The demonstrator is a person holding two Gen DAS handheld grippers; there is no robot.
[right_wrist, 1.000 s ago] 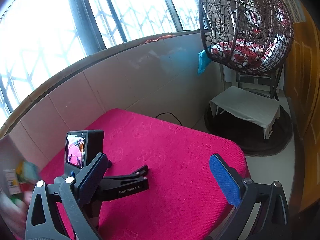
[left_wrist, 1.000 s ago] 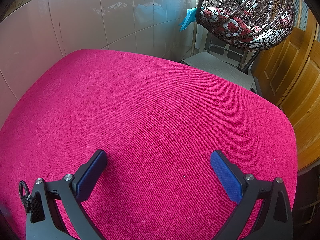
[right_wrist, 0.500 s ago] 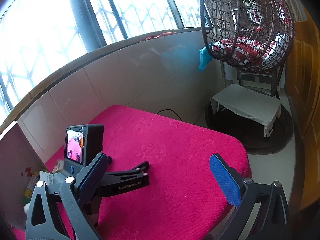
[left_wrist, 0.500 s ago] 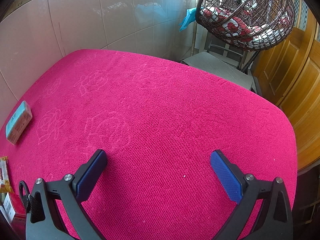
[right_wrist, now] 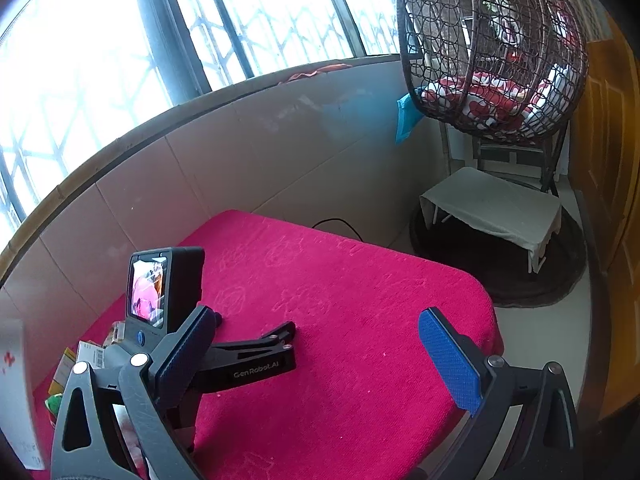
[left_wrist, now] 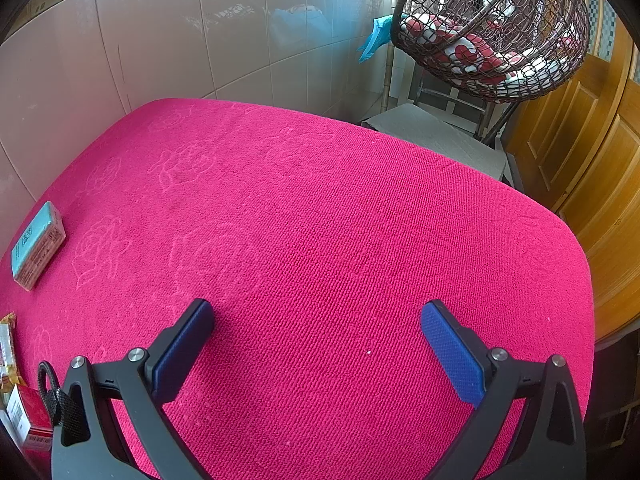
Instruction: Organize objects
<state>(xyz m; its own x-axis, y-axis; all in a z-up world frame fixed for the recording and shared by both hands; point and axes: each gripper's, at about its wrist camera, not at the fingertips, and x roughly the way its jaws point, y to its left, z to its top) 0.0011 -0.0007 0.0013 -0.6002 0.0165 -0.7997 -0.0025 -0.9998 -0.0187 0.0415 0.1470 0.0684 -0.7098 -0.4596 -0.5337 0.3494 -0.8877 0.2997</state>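
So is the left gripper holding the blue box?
No, the left gripper is open with nothing between its fingers, and the blue box lies apart on the pink cloth.

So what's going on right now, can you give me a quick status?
Left gripper open, empty, over the pink cloth. Right gripper open, empty. Teal box lies at the cloth's left edge, untouched. Nothing between the fingers.

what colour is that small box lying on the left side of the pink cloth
The small box has a teal-blue top and a reddish-orange side with print. The left wrist view shows it best.
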